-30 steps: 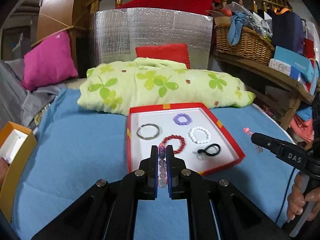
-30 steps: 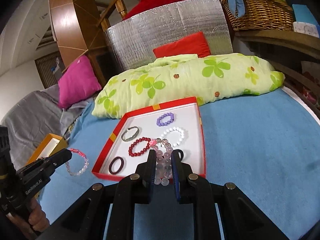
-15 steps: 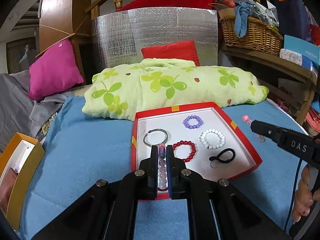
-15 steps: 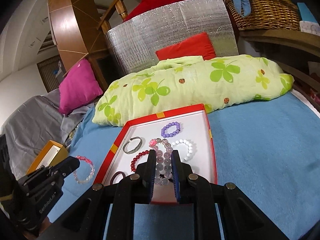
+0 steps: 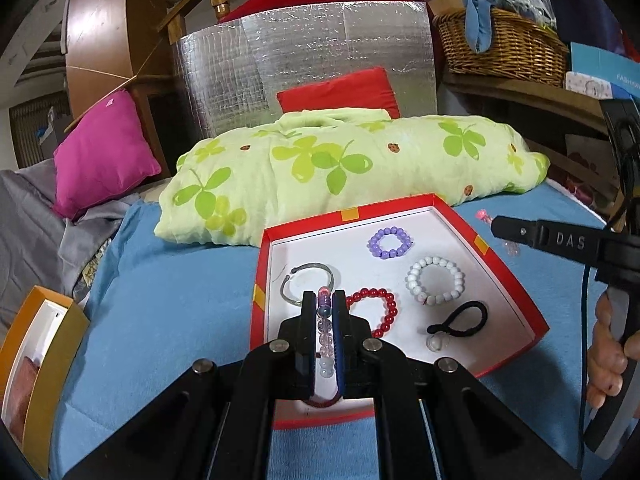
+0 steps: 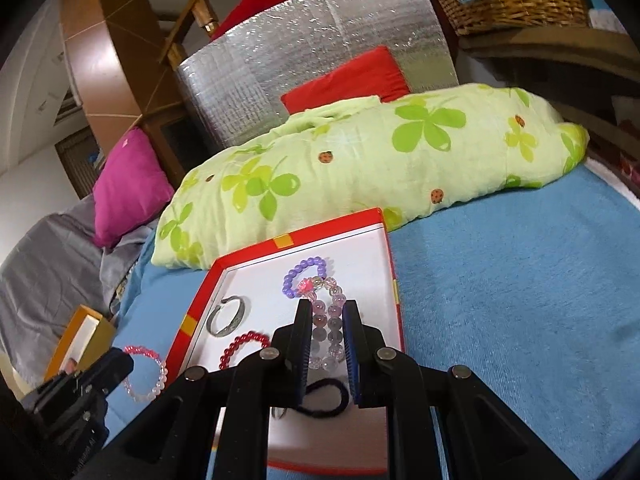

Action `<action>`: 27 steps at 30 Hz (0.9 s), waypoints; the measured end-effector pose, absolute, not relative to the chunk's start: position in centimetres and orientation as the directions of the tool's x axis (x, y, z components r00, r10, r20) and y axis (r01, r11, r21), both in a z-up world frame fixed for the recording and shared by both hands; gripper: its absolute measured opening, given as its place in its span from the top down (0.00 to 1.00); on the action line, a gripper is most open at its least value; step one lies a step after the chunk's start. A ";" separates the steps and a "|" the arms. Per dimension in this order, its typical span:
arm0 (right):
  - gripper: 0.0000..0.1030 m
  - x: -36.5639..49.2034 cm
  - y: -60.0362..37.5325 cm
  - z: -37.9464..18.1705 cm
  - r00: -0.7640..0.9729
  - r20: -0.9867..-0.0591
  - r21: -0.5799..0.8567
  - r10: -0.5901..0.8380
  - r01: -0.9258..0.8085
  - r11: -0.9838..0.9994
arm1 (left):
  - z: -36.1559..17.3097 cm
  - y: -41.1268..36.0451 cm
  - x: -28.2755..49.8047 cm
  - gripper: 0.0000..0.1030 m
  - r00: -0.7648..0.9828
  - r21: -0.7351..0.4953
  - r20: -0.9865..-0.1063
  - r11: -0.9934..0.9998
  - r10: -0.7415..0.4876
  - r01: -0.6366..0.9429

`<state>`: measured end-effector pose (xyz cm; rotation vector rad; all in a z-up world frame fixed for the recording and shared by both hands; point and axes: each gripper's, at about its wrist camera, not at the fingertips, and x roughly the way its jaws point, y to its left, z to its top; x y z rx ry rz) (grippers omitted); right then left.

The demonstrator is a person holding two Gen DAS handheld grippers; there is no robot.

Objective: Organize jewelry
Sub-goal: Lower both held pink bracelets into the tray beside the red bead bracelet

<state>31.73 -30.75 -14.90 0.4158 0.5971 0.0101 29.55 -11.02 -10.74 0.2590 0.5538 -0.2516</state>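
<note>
Both grippers — left gripper (image 5: 324,300), right gripper (image 6: 327,312) — clamp bead bracelets edge-on.

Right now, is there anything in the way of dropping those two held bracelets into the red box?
No lid or barrier shows over the red box. Under the right gripper and its pale bracelet lies the black hair tie; beyond the left gripper lie the silver bangle and red bracelet.
</note>
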 end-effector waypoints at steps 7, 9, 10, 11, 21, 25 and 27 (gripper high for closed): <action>0.84 33.4 -31.5 -14.7 0.834 -0.533 0.418 0.143 0.113 0.901 | -11.4 -12.2 30.5 0.92 0.813 0.191 -0.560 0.929 -0.162 0.317; 0.84 34.0 -31.5 -14.7 0.833 -0.533 0.425 0.149 0.111 0.898 | -11.6 -12.6 30.8 0.92 0.815 0.206 -0.558 0.924 -0.160 0.322; 0.84 34.4 -31.4 -14.7 0.833 -0.532 0.425 0.152 0.107 0.899 | -11.6 -12.7 31.0 0.92 0.816 0.212 -0.556 0.922 -0.158 0.323; 0.84 34.6 -31.4 -14.7 0.833 -0.532 0.424 0.153 0.105 0.900 | -11.6 -13.0 31.3 0.92 0.817 0.221 -0.556 0.920 -0.155 0.325; 0.84 37.7 -31.6 -16.0 0.811 -0.552 0.467 0.193 0.109 0.877 | -11.9 -14.0 33.1 0.92 0.808 0.230 -0.565 0.908 -0.167 0.349; 0.84 38.6 -31.8 -16.5 0.804 -0.559 0.484 0.202 0.119 0.867 | -12.1 -14.3 33.3 0.92 0.801 0.224 -0.573 0.906 -0.175 0.359; 0.84 38.9 -31.8 -16.7 0.800 -0.562 0.494 0.210 0.121 0.861 | -12.3 -14.5 33.4 0.92 0.796 0.226 -0.579 0.904 -0.176 0.363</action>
